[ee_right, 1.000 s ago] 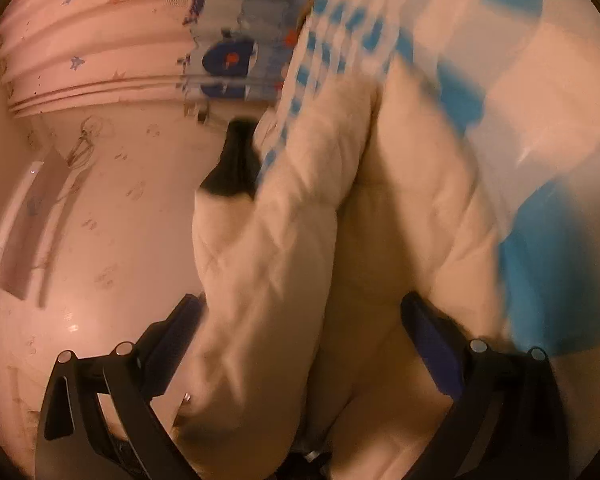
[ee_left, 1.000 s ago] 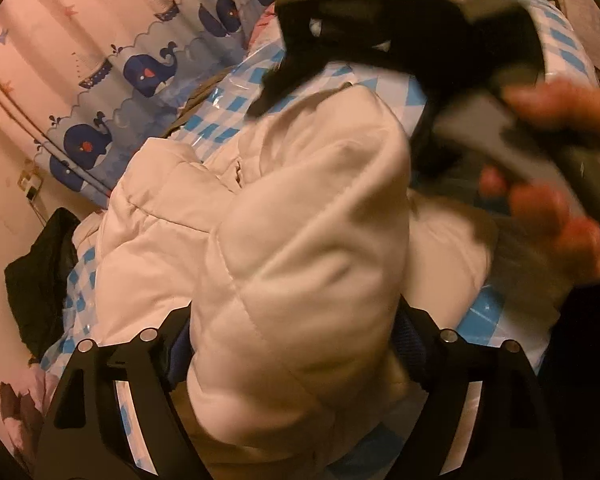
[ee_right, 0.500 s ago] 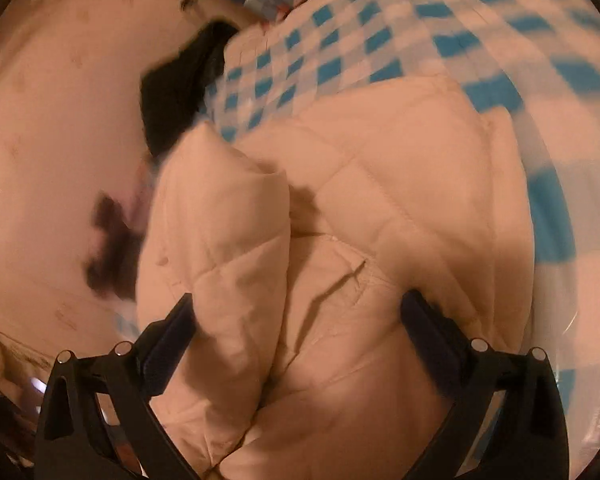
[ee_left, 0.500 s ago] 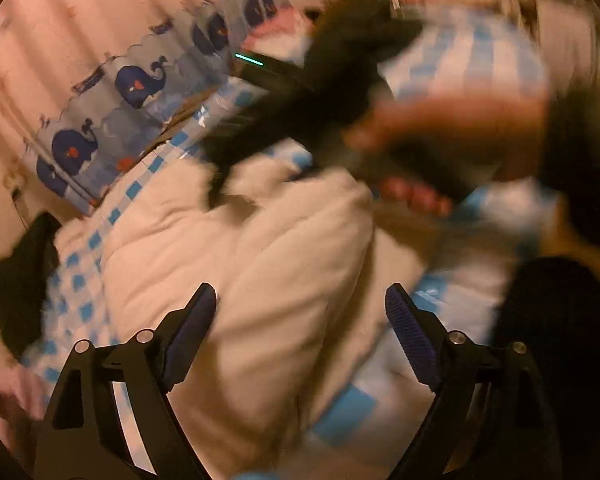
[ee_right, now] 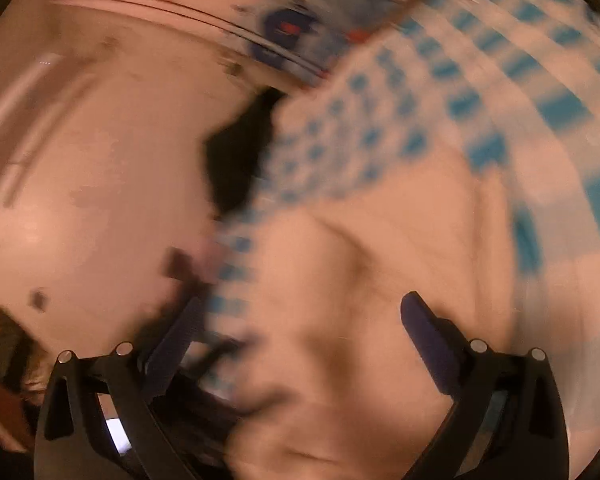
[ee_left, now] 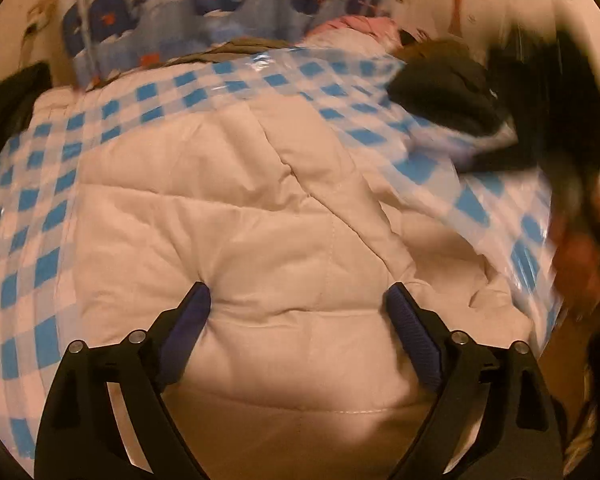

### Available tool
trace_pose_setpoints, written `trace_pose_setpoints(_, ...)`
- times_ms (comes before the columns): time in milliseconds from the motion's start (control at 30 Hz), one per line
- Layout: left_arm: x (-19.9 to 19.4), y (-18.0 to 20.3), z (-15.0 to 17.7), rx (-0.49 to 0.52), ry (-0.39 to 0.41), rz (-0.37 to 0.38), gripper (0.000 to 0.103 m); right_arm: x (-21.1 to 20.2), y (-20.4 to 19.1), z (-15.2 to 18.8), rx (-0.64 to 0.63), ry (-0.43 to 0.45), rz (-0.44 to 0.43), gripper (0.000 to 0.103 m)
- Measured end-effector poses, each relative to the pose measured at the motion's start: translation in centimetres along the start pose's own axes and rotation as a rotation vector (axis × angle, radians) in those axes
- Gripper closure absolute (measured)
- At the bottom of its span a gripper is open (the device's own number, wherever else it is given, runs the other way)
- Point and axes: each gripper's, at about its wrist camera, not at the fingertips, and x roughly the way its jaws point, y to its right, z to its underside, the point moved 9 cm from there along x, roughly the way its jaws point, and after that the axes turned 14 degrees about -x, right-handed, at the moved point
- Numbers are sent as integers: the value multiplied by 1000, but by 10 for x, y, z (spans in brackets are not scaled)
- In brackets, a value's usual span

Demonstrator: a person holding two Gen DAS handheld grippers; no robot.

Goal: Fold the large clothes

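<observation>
A cream quilted puffer jacket (ee_left: 236, 208) lies folded flat on a blue-and-white checked cloth (ee_left: 40, 208). My left gripper (ee_left: 298, 320) is open just above the jacket's near edge, holding nothing. In the blurred right wrist view the same jacket (ee_right: 380, 280) lies below my right gripper (ee_right: 300, 324), which is open and empty. The right hand and its gripper show as a dark blur (ee_left: 560, 128) at the right of the left wrist view.
A dark garment (ee_left: 444, 88) lies at the far right of the cloth, another dark garment (ee_left: 8, 108) at the far left. A whale-print curtain (ee_left: 204, 12) hangs behind. A pink item (ee_left: 360, 26) lies at the back. A bare wall (ee_right: 80, 160) is left.
Both grippers have let go of the jacket and opened. The jacket, held bunched up a second ago, now lies flat on the cloth. Both grippers have pulled back; the right one is still moving.
</observation>
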Motion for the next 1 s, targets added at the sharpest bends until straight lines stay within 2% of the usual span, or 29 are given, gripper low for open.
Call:
trace_pose_setpoints(67, 3, 14, 4, 89, 7, -49, 18, 28, -21, -14, 9, -51, -145, 7)
trace_pose_setpoints(100, 1, 19, 4, 108, 8, -61, 18, 42, -25, -15, 3, -78, -168, 7)
trace_pose_setpoints(133, 2, 21, 3, 124, 10, -72, 18, 56, -24, -12, -9, -111, -153, 7)
trace_pose_setpoints(200, 1, 19, 1, 121, 13, -75, 17, 84, 9, 6, 6, -171, -14, 7)
trace_pose_setpoints(233, 1, 17, 1, 111, 14, -63, 17, 96, 36, 20, 44, -183, 41, 12)
trace_pose_setpoints(267, -2, 20, 2, 106, 4, -51, 18, 102, 55, 30, 83, -175, 49, 19)
trace_pose_setpoints(300, -2, 20, 3, 105, -14, -37, 18, 98, 77, 39, 126, -138, 83, 47)
trace_pose_setpoints(333, -6, 20, 2, 101, -28, -13, 18, 90, 91, 42, 172, -106, 111, 81)
trace_pose_setpoints(367, -19, 20, -2, 73, -23, 44, 18, 82, 104, 44, 226, -78, 124, 96)
trace_pose_setpoints(400, -33, 17, -6, 27, -2, 90, 18, 74, 117, 49, 267, -49, 114, 103)
trace_pose_setpoints(467, -43, 4, -14, -63, 29, 115, 18, 69, 118, 50, 260, -31, 93, 103)
trace_pose_setpoints(533, -21, -9, -6, -103, -32, 106, 18, 71, 112, 50, 214, -58, 142, 103)
trace_pose_setpoints(567, -11, -11, 0, -83, -35, 86, 16, 72, 110, 49, 192, -71, 172, 103)
trace_pose_setpoints(633, -2, -8, 9, -24, -11, 41, 13, 71, 101, 51, 83, -121, 297, 103)
trace_pose_setpoints(700, -2, -7, 11, -27, -4, 42, 13, 66, 94, 54, -14, -137, 389, 103)
trace_pose_setpoints(800, 1, -8, 12, -12, -6, 39, 12, 55, 97, 61, 21, -105, 366, 103)
trace_pose_setpoints(867, 1, -8, 11, -14, -6, 34, 11, 39, 86, 57, 45, -51, 356, 93)
trace_pose_setpoints(900, -1, -8, 12, -20, -5, 38, 11, 26, 66, 59, 3, -14, 332, 54)
trace_pose_setpoints(933, -1, -10, 11, -30, -4, 46, 11, 22, 55, 64, -29, -15, 338, 9)
trace_pose_setpoints(967, -1, -10, 11, -34, -2, 49, 11, 22, 51, 71, -57, -42, 380, 7)
trace_pose_setpoints(1000, 0, -10, 11, -38, -2, 52, 10, 31, 57, 92, -106, -145, 469, 7)
